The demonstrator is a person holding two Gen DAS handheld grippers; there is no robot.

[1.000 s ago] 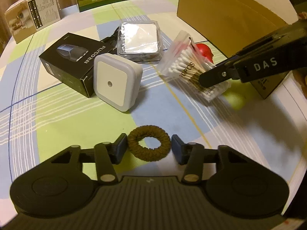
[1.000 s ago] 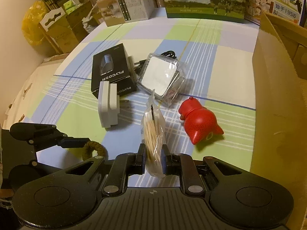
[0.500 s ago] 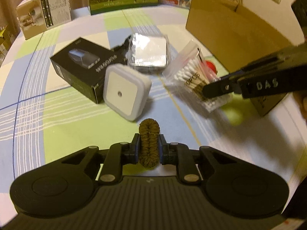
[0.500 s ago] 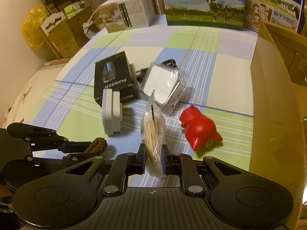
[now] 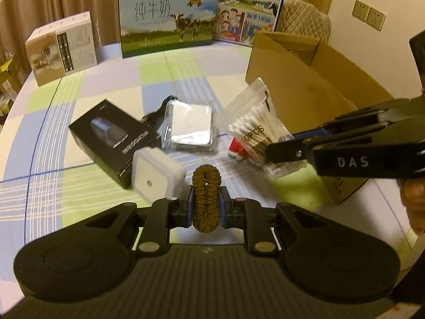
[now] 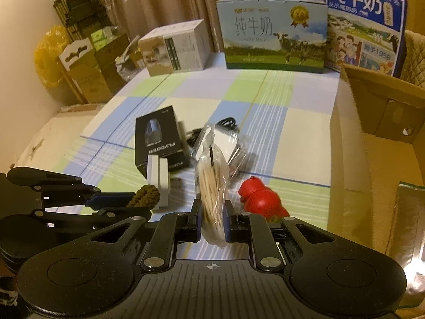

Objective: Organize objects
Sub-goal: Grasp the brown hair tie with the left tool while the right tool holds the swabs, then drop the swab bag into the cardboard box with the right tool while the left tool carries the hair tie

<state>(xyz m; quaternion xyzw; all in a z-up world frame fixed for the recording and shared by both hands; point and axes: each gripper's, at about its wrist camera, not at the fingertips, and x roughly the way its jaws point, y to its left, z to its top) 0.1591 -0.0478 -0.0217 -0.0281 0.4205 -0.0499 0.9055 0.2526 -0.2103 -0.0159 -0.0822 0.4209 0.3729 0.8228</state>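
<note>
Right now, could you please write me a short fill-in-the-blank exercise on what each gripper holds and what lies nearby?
1. The left gripper is shut on a brown hair ____.
2. The right gripper is shut on a bag of cotton ____.
3. The toy lying near the cardboard box is ____ in colour.

Missing words: tie; swabs; red

Warm, dim yellowish light fills the room. Brown curtains (image 6: 148, 2) hang across the top of the frame, a cream wall (image 6: 18, 53) at the left. A black rack (image 6: 79, 10) stands upper left above stacked cartons (image 6: 87, 71). A quilted chair (image 5: 305, 16) and wall sockets (image 5: 368, 18) sit upper right beyond the checked desk (image 5: 111, 85).
</note>
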